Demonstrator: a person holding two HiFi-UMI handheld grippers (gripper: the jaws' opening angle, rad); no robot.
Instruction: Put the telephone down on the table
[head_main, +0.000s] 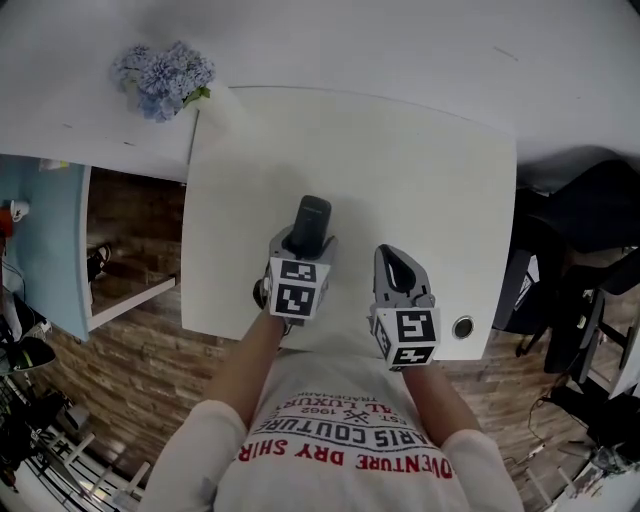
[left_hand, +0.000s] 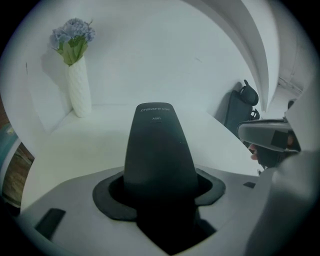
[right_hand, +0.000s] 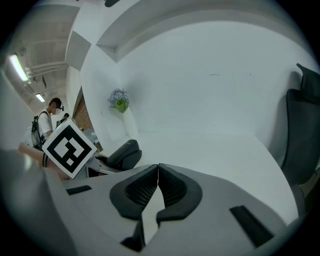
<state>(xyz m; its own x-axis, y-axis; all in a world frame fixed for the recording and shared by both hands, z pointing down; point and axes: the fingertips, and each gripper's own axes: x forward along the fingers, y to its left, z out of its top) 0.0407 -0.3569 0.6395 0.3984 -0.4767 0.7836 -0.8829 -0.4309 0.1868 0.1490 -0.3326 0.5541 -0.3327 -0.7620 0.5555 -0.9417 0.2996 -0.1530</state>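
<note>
- right now my left gripper (left_hand: 160, 187) has its jaws spread wide and pressed on the lower part of the telephone (left_hand: 159, 145), a dark handset whose top end sticks out ahead of the jaws, toward the far side of the table.
- i hold it low on its body so that, as i judge it, the free end can meet the top first and the jaws can let go without scraping.
- my right gripper (right_hand: 157, 175) is closed, pads meeting at the tips with nothing between them; it hangs just beside the left one, since this job needs only one tool.
- the telephone is over the near part of the white table (head_main: 430, 170); i cannot tell whether it touches the top yet.
- a white vase (left_hand: 80, 92) of blue flowers stands well apart from it at the far left corner.
- round about: a brick-patterned floor (head_main: 130, 370) and a black chair (head_main: 590, 230) on the right.
</note>
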